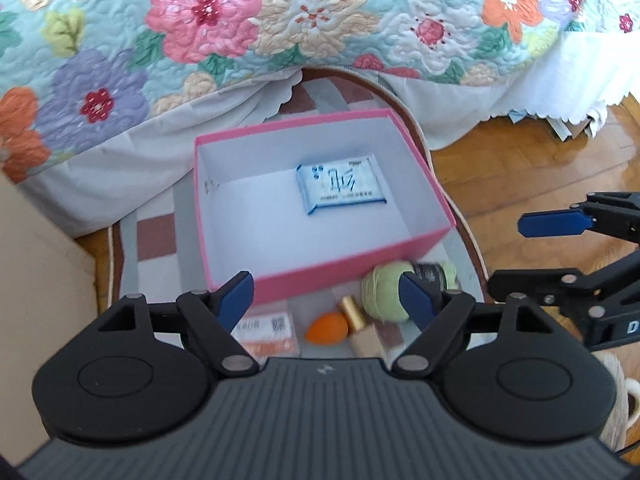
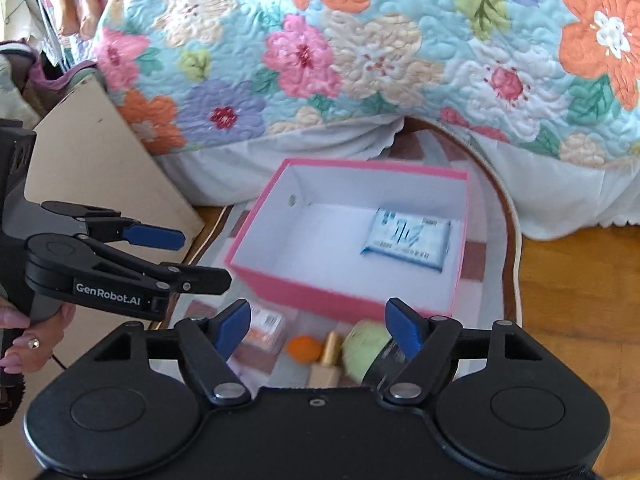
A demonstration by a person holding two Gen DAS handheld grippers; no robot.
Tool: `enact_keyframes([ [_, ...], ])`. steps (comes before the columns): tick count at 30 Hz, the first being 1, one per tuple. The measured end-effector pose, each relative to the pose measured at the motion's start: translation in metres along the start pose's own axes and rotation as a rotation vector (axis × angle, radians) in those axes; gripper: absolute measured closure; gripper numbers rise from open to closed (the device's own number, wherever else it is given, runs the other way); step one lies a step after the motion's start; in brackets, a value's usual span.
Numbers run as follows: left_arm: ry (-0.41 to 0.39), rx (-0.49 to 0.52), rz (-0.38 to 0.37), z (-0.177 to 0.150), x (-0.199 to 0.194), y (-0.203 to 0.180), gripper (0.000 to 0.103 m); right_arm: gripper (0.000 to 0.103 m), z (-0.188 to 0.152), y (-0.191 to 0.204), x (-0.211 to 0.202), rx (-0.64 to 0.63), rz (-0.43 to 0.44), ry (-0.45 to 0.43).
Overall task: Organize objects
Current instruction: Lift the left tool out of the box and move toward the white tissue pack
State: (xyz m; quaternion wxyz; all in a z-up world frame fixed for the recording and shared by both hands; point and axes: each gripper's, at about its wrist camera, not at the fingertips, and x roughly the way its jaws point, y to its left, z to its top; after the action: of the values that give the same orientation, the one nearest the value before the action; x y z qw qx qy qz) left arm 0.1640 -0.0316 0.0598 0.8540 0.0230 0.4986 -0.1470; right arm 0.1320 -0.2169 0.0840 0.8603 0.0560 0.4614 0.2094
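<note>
A pink box (image 1: 430, 190) (image 2: 276, 276) with a white inside stands open on a checked mat (image 1: 154, 236) (image 2: 486, 220). A blue-and-white tissue pack (image 1: 340, 188) (image 2: 406, 244) lies inside it. In front of the box lie an orange-and-white carton (image 1: 266, 332) (image 2: 264, 330), an orange egg-shaped sponge (image 1: 326, 328) (image 2: 304, 348), a gold-capped bottle (image 1: 354, 314) (image 2: 330, 350) and a green yarn ball (image 1: 384, 288) (image 2: 364, 350). My left gripper (image 1: 328, 300) is open and empty above these items. My right gripper (image 2: 318, 326) is open and empty above them too.
A floral quilt (image 1: 280, 20) (image 2: 380, 60) hangs over the bed behind the box. A cardboard sheet (image 1: 36, 264) (image 2: 104, 168) leans at the left. Wooden floor (image 1: 540, 176) (image 2: 580, 272) lies to the right. A white mug (image 1: 624, 408) stands low right in the left wrist view.
</note>
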Motion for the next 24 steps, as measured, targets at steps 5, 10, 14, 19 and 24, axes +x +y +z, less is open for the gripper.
enact_keyframes([
  [5,0.028,-0.019,0.001,-0.030,-0.013,0.005,0.020,0.023,-0.027,0.020,-0.017,-0.004,0.049,0.010],
  [10,0.062,-0.034,-0.007,-0.063,-0.010,0.006,0.020,0.022,-0.059,0.039,-0.018,-0.034,0.096,0.029],
  [14,0.106,-0.058,-0.035,-0.092,0.002,0.007,0.020,0.021,-0.083,0.050,-0.009,-0.074,0.162,0.010],
  [19,0.156,-0.118,-0.033,-0.120,0.025,0.013,0.020,0.021,-0.109,0.053,0.019,-0.098,0.138,0.016],
  [24,0.173,-0.139,-0.022,-0.134,0.046,0.017,0.021,0.021,-0.130,0.057,0.052,-0.173,0.107,0.055],
])
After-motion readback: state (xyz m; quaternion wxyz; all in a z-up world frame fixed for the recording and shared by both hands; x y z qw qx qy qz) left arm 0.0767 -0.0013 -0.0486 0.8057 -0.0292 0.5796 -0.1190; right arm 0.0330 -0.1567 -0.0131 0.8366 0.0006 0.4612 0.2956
